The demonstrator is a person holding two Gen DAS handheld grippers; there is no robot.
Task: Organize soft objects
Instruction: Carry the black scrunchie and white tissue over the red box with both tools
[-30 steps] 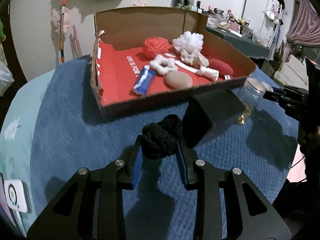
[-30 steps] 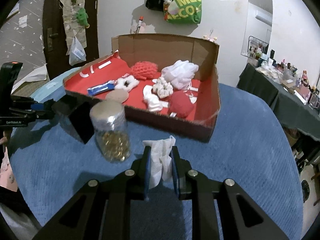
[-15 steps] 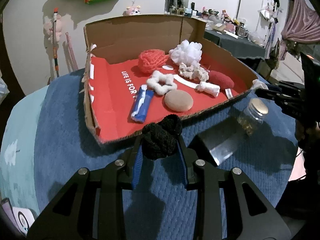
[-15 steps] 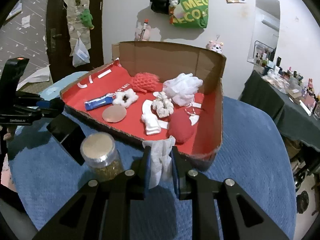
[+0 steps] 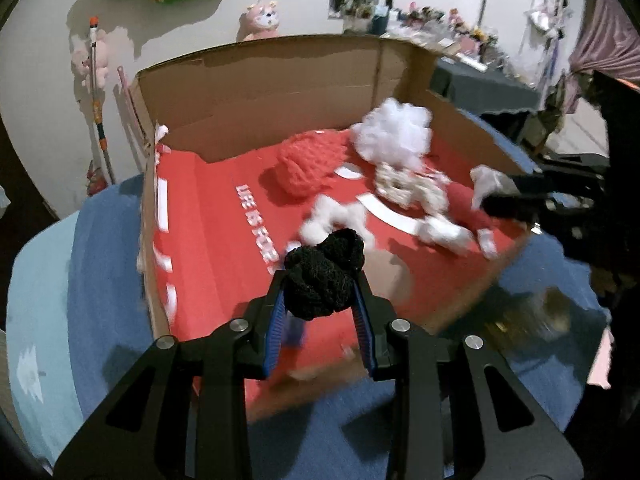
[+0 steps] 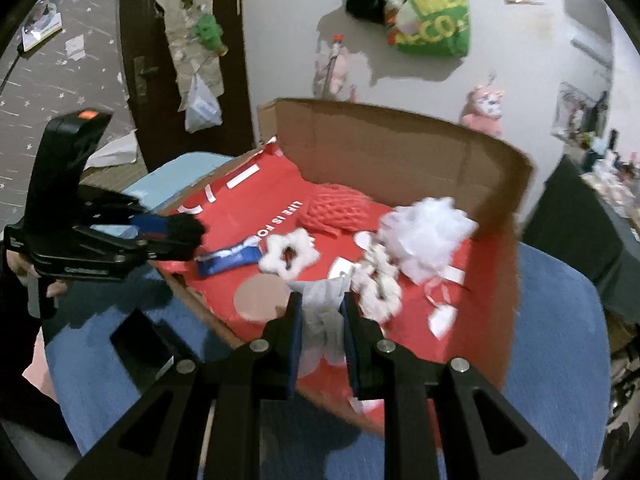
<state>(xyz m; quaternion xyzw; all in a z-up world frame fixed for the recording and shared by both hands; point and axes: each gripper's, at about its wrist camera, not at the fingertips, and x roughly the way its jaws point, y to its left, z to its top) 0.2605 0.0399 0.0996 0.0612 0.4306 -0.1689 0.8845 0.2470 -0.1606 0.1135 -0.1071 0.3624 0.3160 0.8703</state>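
My left gripper (image 5: 320, 312) is shut on a black knitted scrunchie (image 5: 324, 276) and holds it over the near edge of the red-lined cardboard box (image 5: 192, 216). My right gripper (image 6: 320, 328) is shut on a white crumpled cloth (image 6: 322, 316) and holds it over the box's front edge (image 6: 208, 312). In the box lie a red knitted ball (image 5: 308, 164), a white fluffy pouf (image 5: 394, 132), a white star-shaped ring (image 6: 289, 255), a cream scrunchie (image 6: 378, 280), a blue packet (image 6: 226, 258) and a tan round pad (image 6: 260, 298).
The box stands on a blue cloth-covered table (image 5: 104, 280). A black block (image 6: 140, 340) lies on the cloth left of the box. A blurred glass jar (image 5: 536, 316) stands right of the box. The other gripper shows at the left in the right wrist view (image 6: 100, 236).
Both grippers have moved forward from the blue cloth to over the box, each still holding its object. The jar and black block have dropped behind.
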